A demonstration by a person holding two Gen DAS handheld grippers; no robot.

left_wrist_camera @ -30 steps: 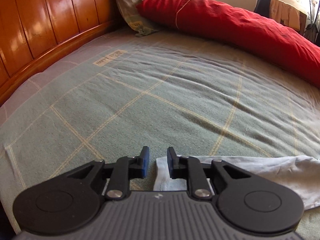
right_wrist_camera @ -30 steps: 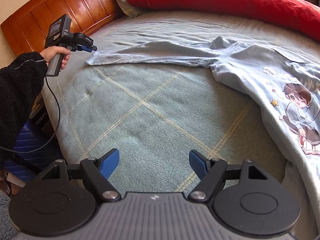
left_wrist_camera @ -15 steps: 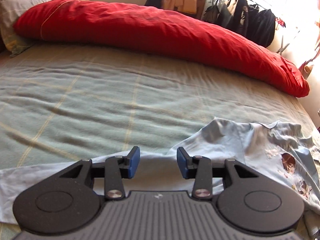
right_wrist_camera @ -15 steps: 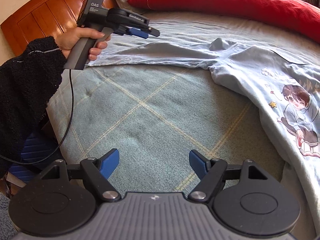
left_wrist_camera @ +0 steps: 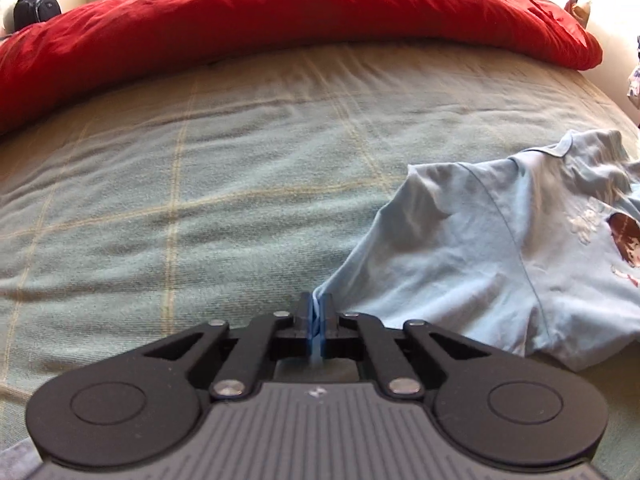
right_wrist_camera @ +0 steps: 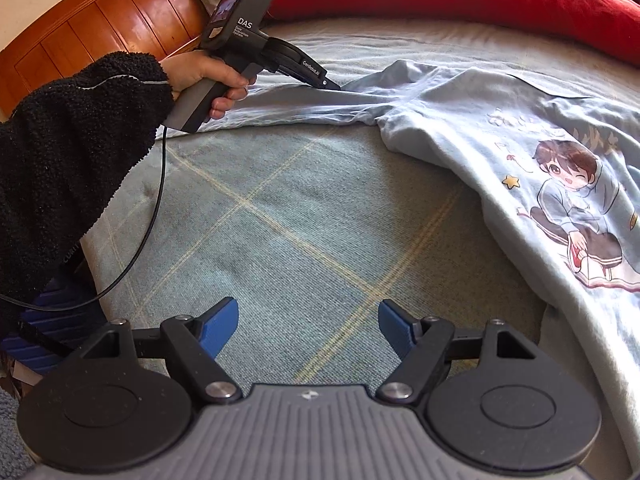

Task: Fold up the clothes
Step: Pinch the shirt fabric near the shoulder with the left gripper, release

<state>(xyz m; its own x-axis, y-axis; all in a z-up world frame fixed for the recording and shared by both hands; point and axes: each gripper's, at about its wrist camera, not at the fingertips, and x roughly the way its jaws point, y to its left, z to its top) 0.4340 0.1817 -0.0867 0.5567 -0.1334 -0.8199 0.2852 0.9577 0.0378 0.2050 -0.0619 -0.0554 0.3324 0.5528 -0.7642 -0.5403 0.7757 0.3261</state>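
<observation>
Now my left tongs (left_wrist_camera: 319,322) pinch the limp, light shirt (left_wrist_camera: 500,248) at its sleeve, right tongs (right_wrist_camera: 308,326) spread empty; I'd grip the hem next.

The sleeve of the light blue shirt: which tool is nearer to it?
Left. The left tool is shut on the sleeve. The right tool hangs open over bare bedcover, apart from it.
</observation>
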